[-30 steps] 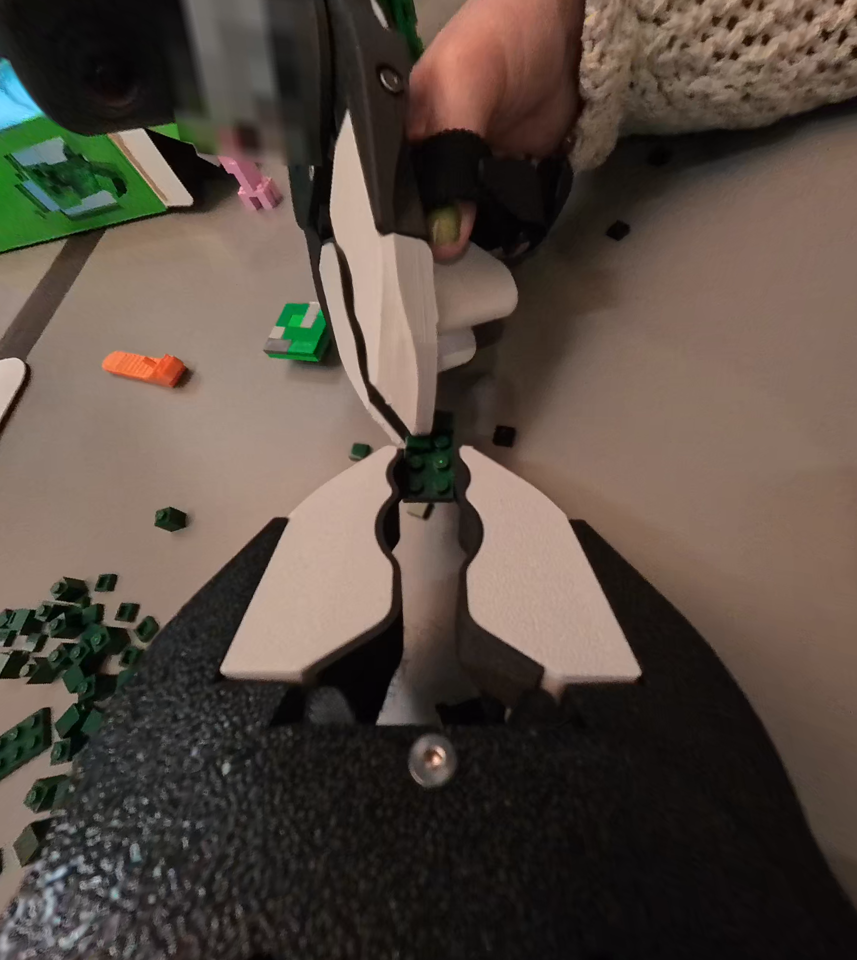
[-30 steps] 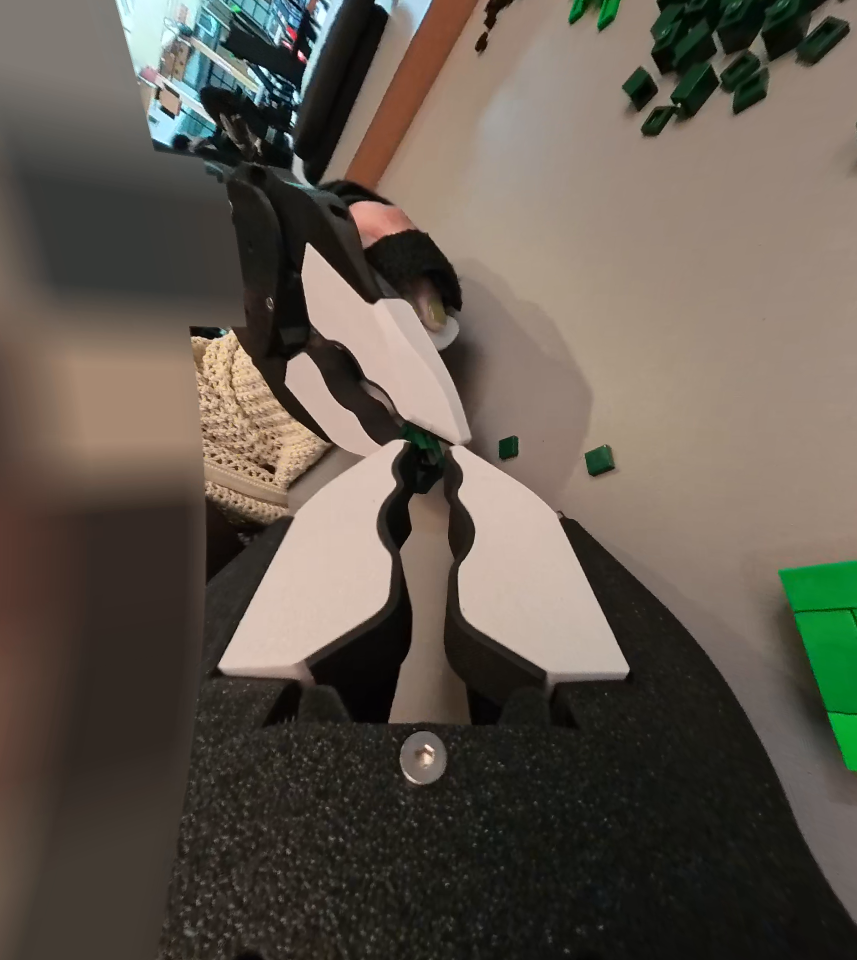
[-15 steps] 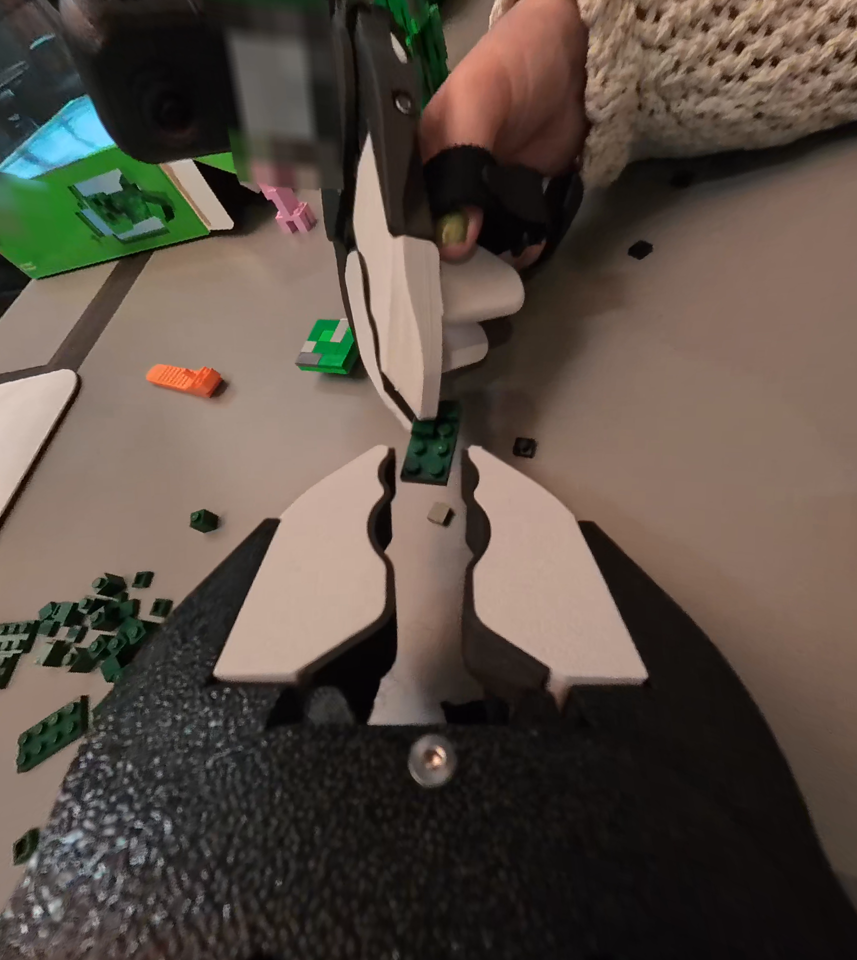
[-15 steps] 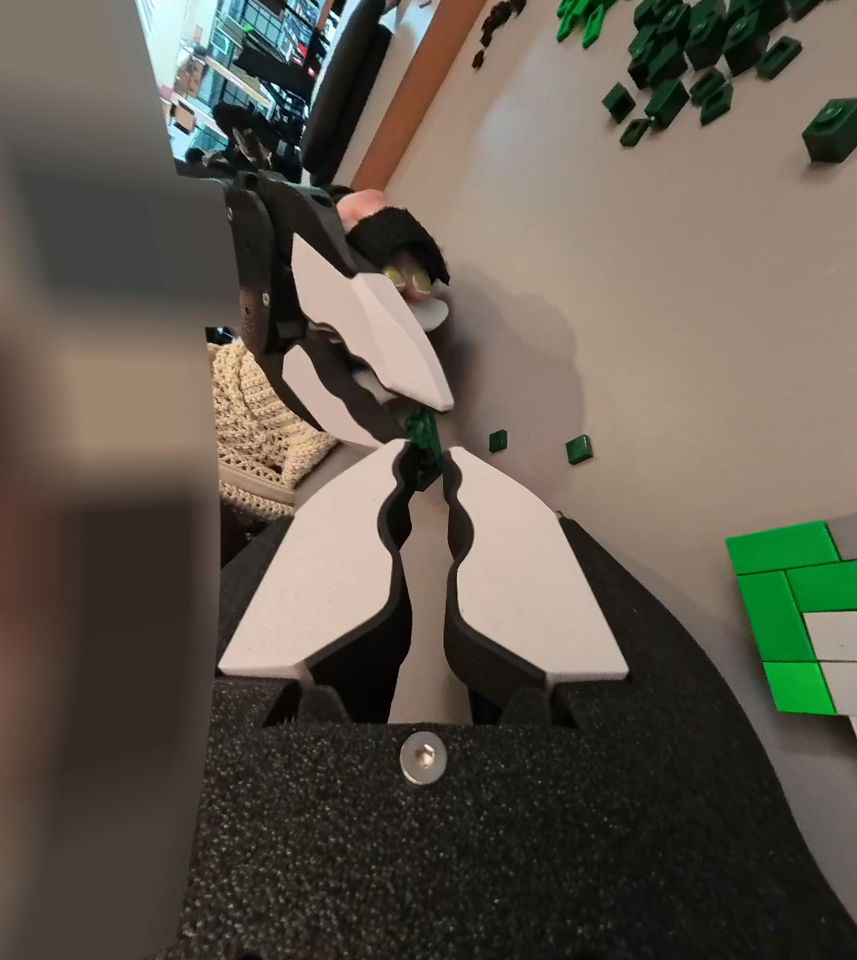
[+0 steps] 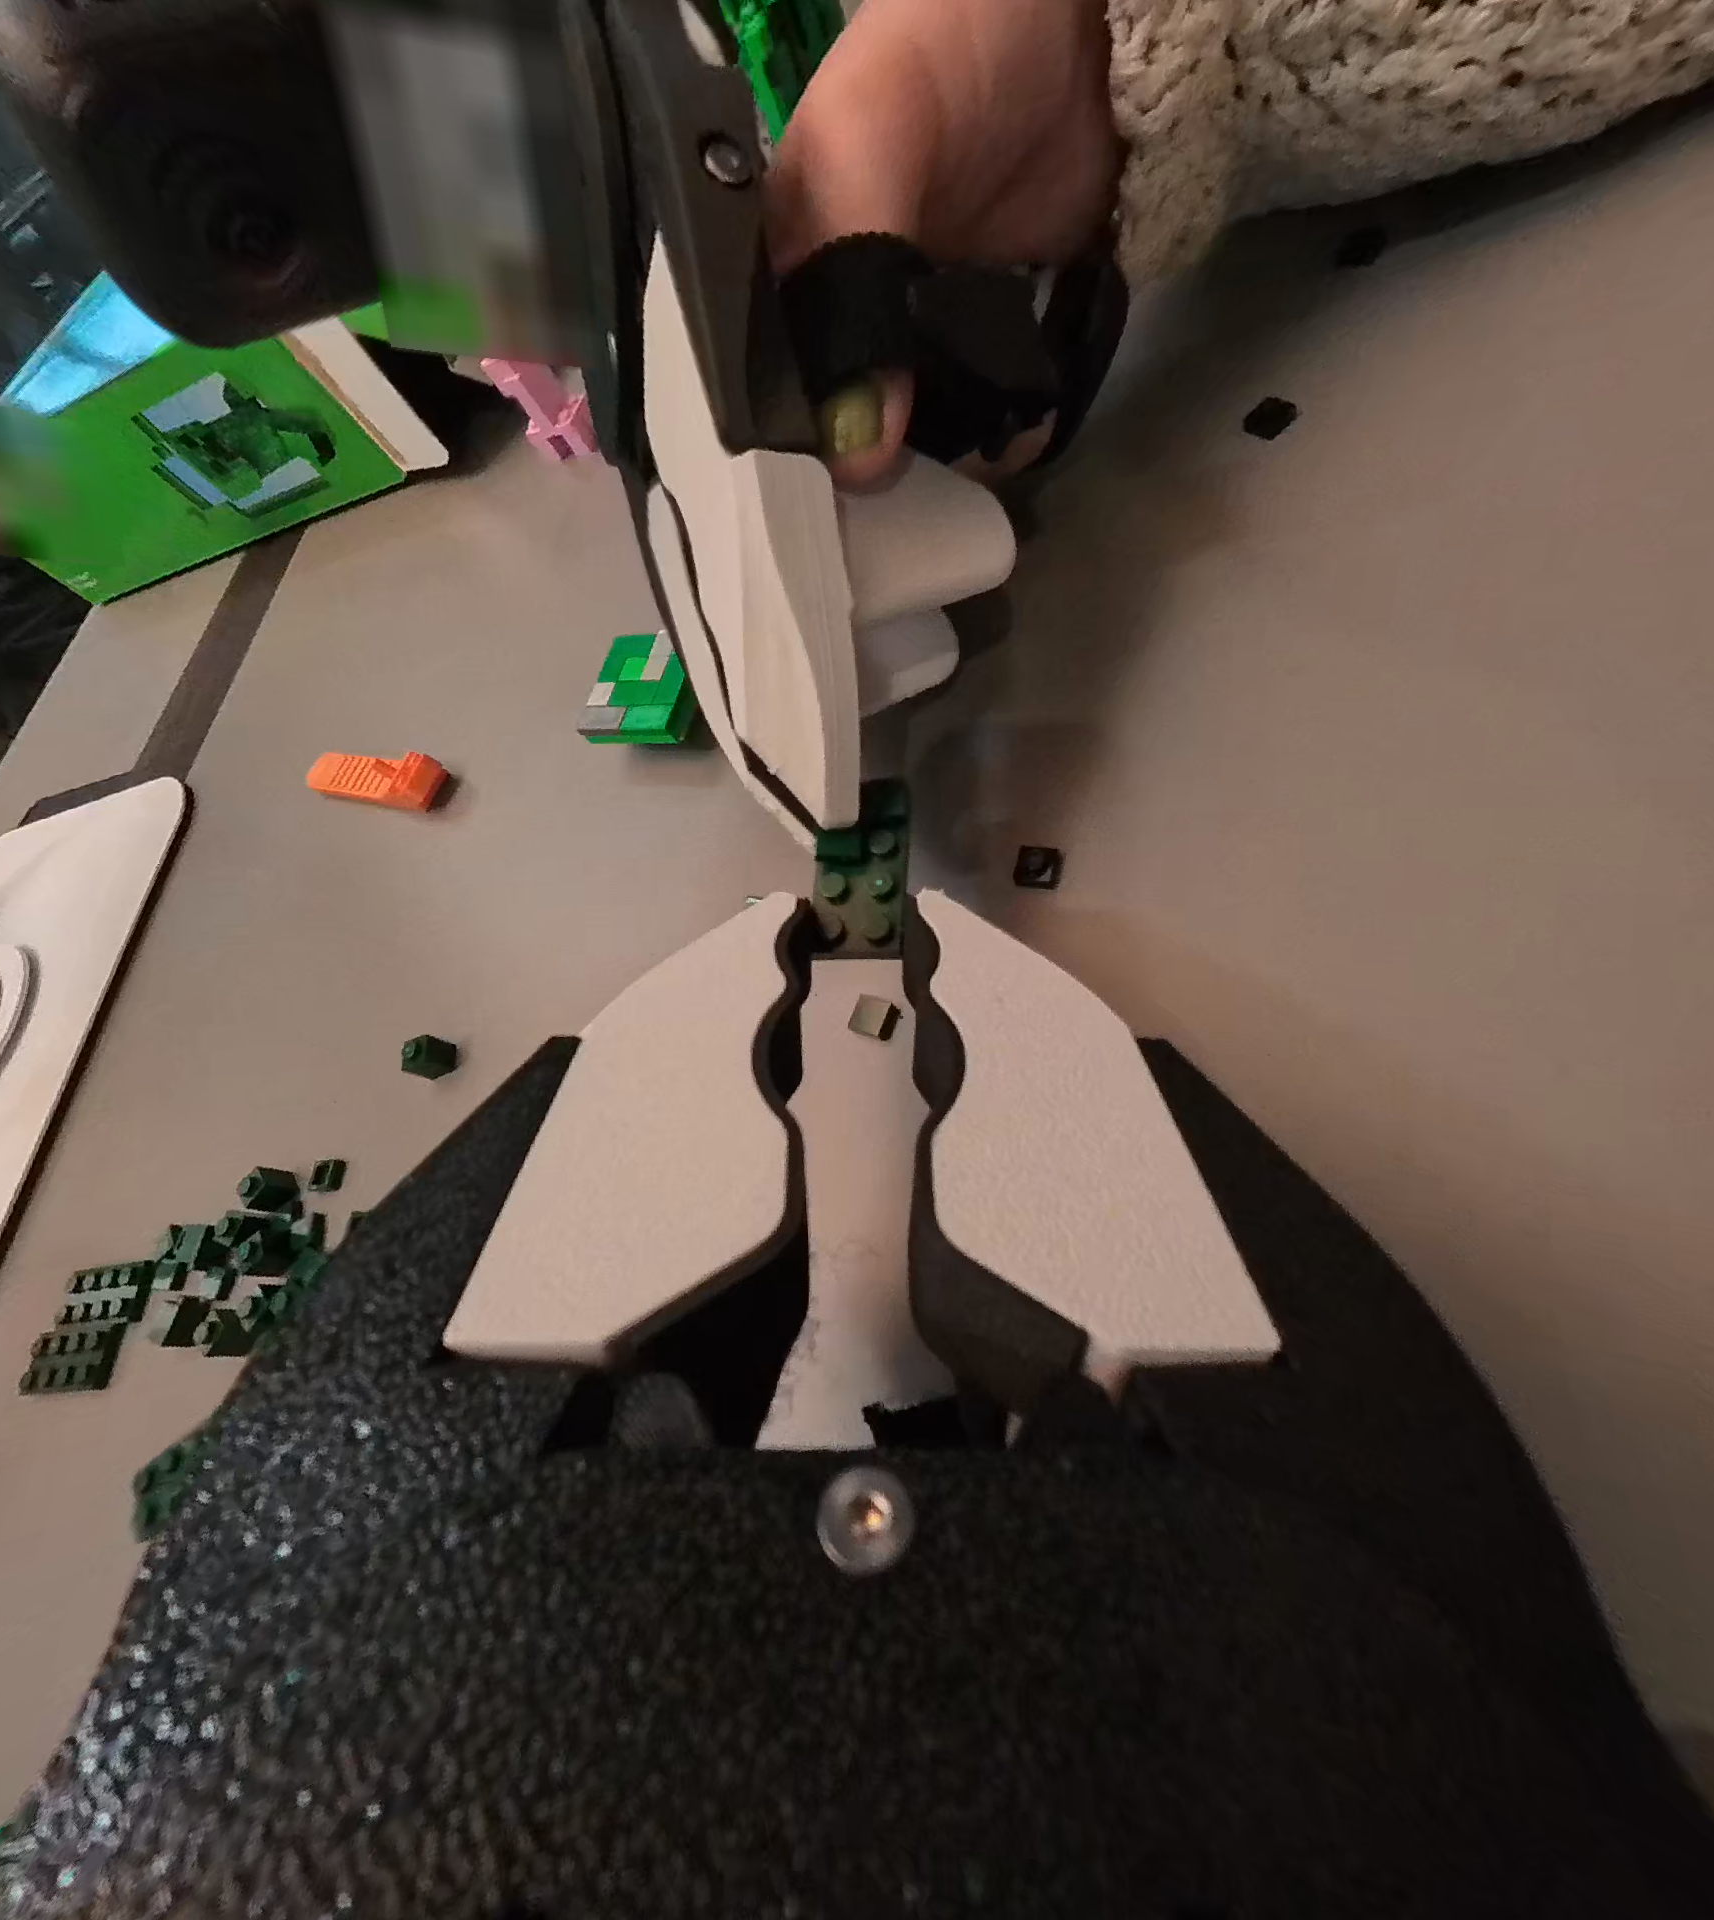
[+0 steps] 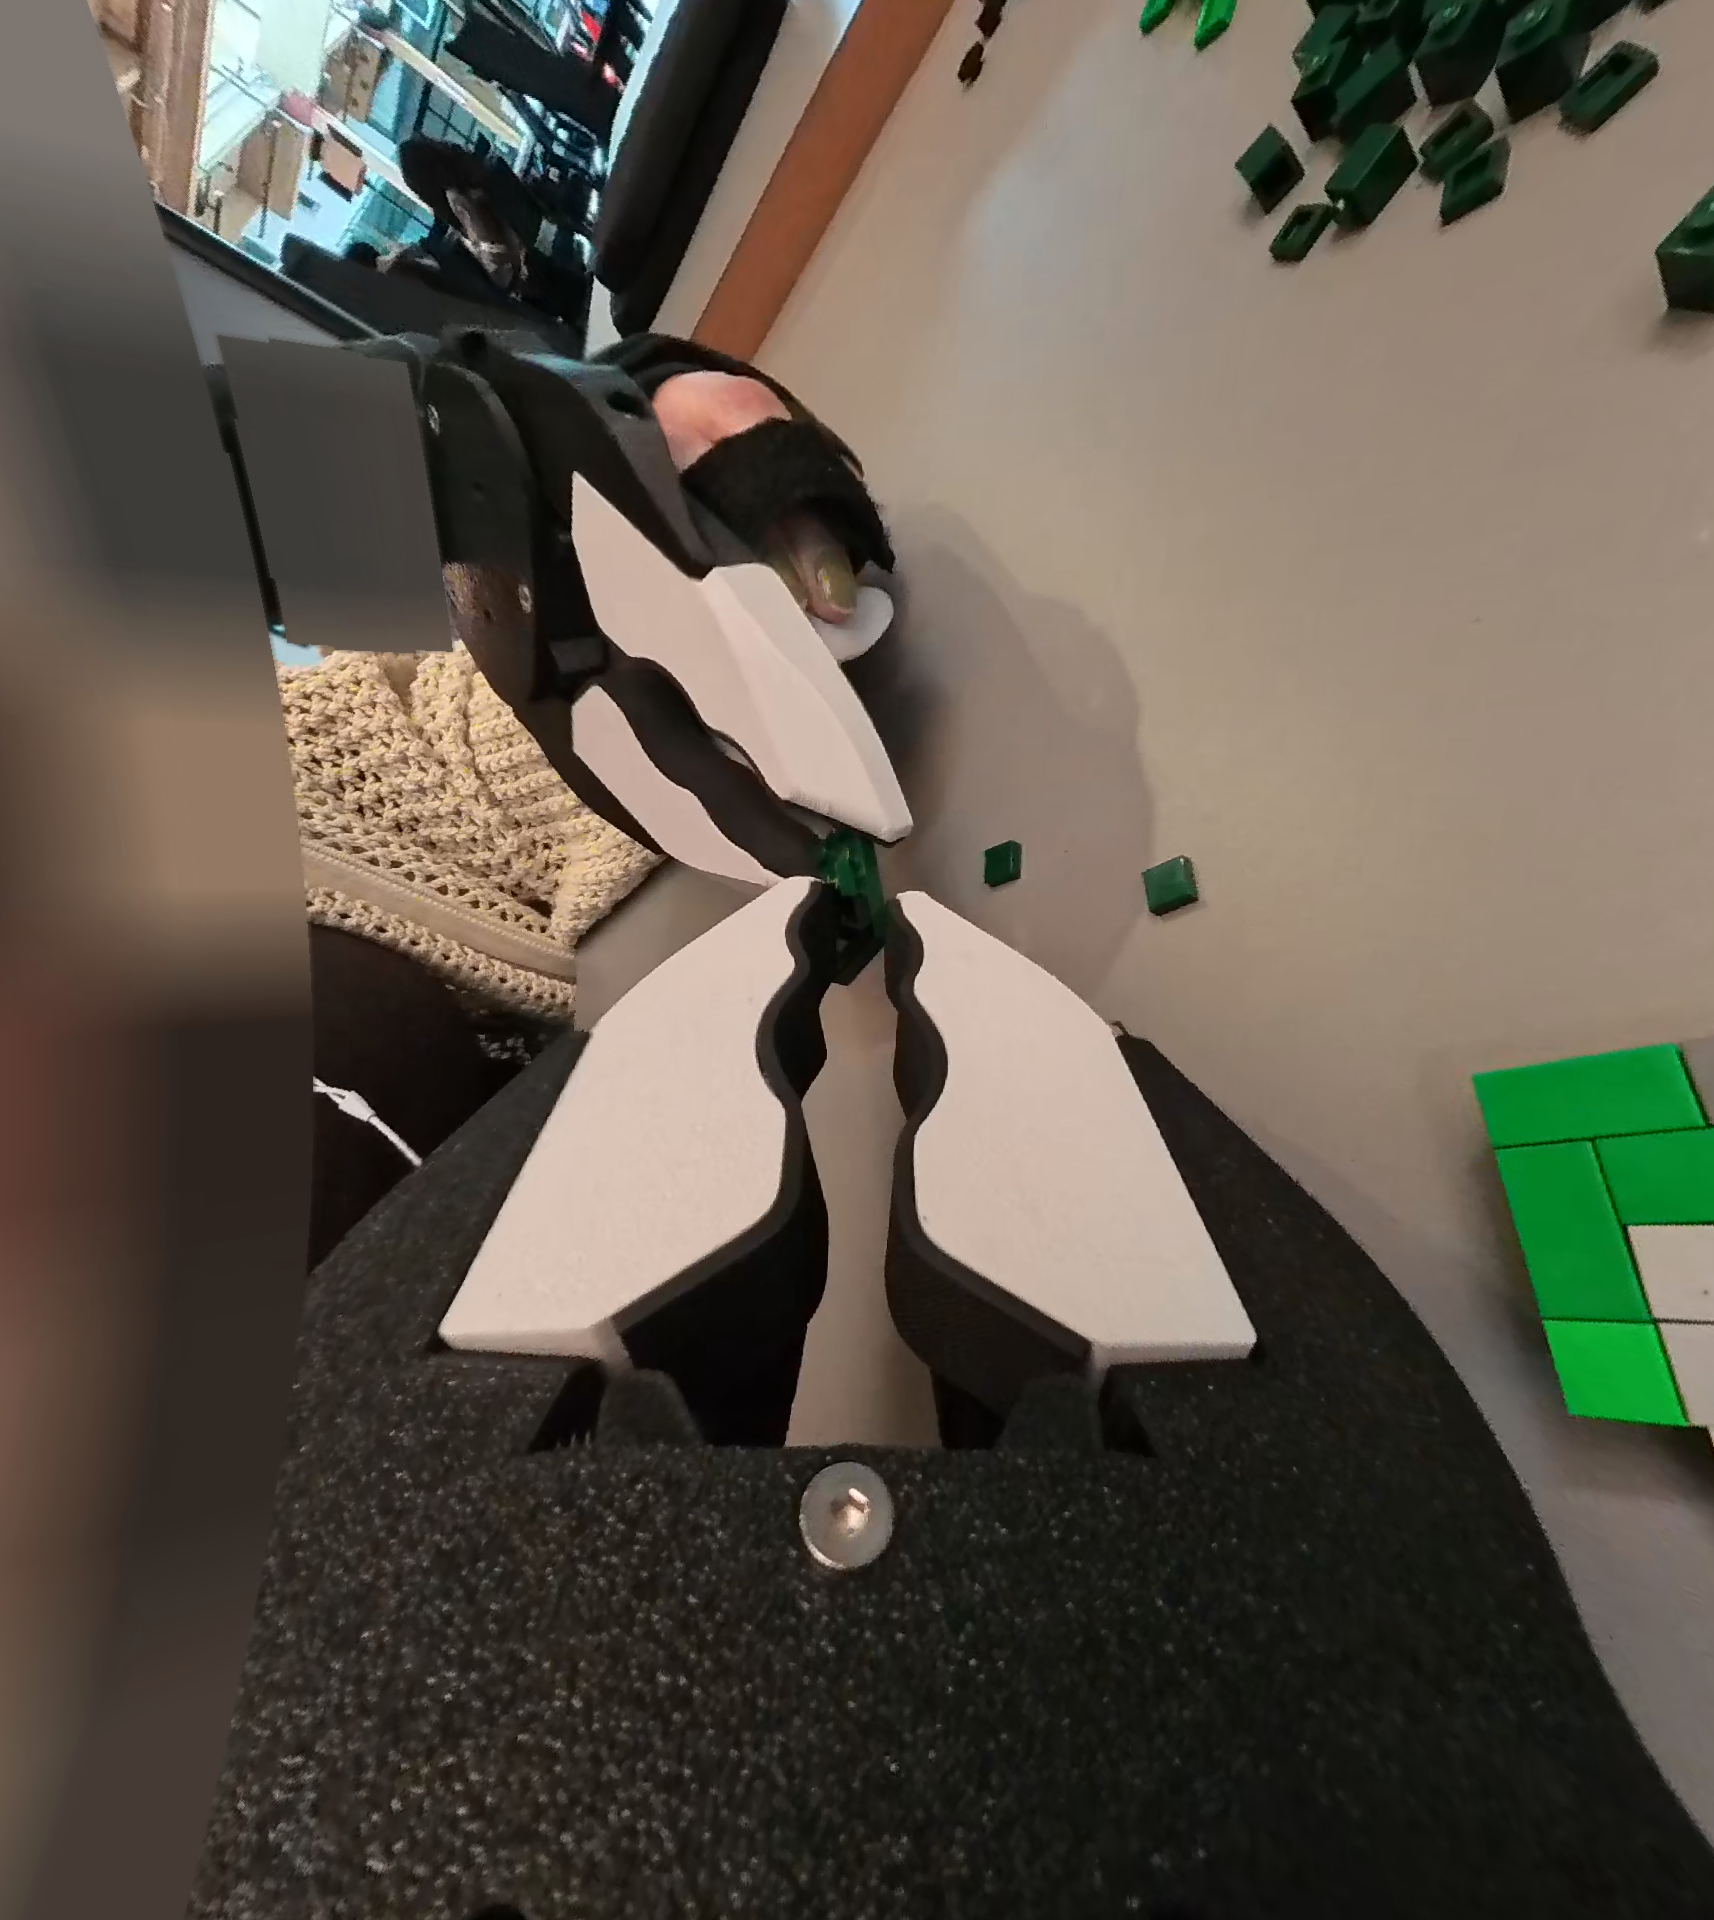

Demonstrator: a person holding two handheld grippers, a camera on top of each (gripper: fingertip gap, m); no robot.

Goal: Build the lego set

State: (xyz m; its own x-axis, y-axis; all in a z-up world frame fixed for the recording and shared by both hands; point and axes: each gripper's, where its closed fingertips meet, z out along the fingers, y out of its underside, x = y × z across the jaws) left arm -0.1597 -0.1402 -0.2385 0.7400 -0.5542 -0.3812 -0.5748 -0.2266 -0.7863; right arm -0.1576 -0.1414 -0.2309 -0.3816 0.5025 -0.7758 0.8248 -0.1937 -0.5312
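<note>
I am working at a grey tabletop (image 5: 1352, 831) in what looks like a lab or workshop. Past its wooden edge (image 6: 791, 177), through a window or screen (image 6: 396, 135), I see crowded shelving and stacked equipment, blurred.

Both grippers, the left gripper (image 5: 858, 920) and right gripper (image 6: 848, 920), are sporting off-white fingers with wavy black inner edges, sitting in grainy black bodies with one silver screw (image 5: 863, 1536). The person is wearing a cream chunky-knit sleeve (image 5: 1404, 94) and a black finger strap (image 5: 858, 286).
</note>
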